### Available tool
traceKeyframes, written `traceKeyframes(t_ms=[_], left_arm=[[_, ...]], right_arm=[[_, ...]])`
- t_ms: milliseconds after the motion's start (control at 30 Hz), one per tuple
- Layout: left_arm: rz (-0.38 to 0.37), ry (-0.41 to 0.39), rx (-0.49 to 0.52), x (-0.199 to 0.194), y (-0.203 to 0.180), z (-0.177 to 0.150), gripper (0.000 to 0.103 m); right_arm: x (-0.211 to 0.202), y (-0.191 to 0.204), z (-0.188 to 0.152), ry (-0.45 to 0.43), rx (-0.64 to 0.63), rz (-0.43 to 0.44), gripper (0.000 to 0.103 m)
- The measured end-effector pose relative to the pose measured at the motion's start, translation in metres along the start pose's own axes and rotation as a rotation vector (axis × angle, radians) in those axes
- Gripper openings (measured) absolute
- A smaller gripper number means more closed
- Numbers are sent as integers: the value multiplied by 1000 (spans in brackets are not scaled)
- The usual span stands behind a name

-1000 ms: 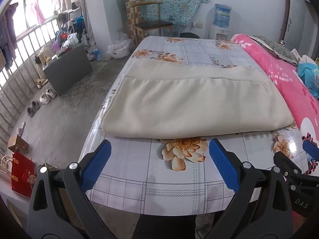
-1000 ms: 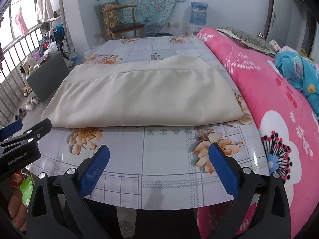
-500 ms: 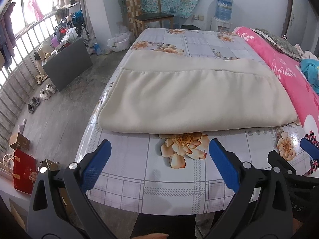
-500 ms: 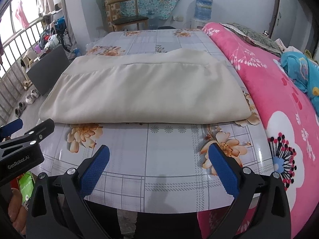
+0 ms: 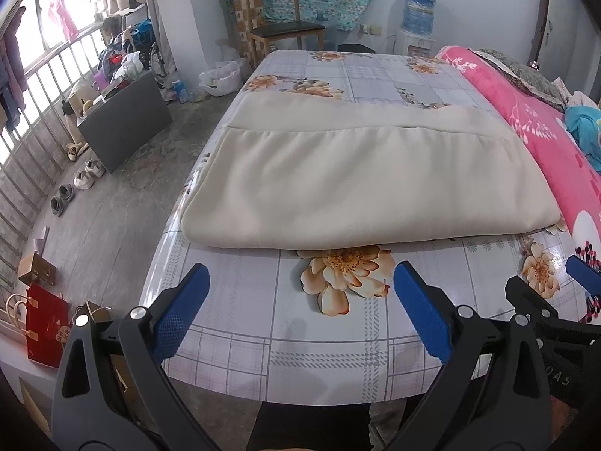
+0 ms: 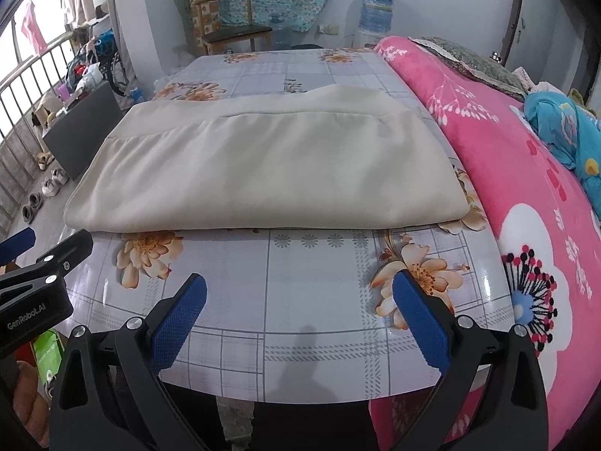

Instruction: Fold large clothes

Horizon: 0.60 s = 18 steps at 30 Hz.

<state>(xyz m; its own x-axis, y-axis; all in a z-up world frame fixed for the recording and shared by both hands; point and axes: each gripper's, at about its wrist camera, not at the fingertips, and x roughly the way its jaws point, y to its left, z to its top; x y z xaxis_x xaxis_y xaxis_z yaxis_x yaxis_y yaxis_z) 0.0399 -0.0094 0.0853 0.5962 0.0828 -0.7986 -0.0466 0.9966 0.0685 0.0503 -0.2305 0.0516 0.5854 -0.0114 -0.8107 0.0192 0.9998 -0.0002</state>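
Observation:
A cream garment (image 5: 360, 184) lies folded into a flat rectangle on the floral tablecloth of the table (image 5: 330, 338); it also shows in the right wrist view (image 6: 270, 173). My left gripper (image 5: 300, 293) is open and empty, hovering over the table's near edge in front of the garment's fold. My right gripper (image 6: 300, 300) is open and empty, also over the near edge, just short of the garment. The left gripper's side shows at the left of the right wrist view (image 6: 41, 274).
A pink floral blanket (image 6: 526, 188) lies along the table's right side with blue clothing (image 6: 571, 139) on it. A wooden chair (image 5: 285, 34) and a water dispenser (image 5: 419, 18) stand at the back. Shoes (image 5: 75, 184), a dark box (image 5: 124, 120) and a red bag (image 5: 47, 330) sit on the floor at left.
Both grippers have moved a little forward and closer to the folded garment. Both stay open and empty. The garment has not moved.

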Motion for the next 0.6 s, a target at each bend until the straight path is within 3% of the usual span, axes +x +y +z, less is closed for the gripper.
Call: traceKeyframes(t_ms=[600], left_arm=[[-4,11,7,2,-6,-4,95]], right_arm=[[0,-8,3,0,24,-6,97]])
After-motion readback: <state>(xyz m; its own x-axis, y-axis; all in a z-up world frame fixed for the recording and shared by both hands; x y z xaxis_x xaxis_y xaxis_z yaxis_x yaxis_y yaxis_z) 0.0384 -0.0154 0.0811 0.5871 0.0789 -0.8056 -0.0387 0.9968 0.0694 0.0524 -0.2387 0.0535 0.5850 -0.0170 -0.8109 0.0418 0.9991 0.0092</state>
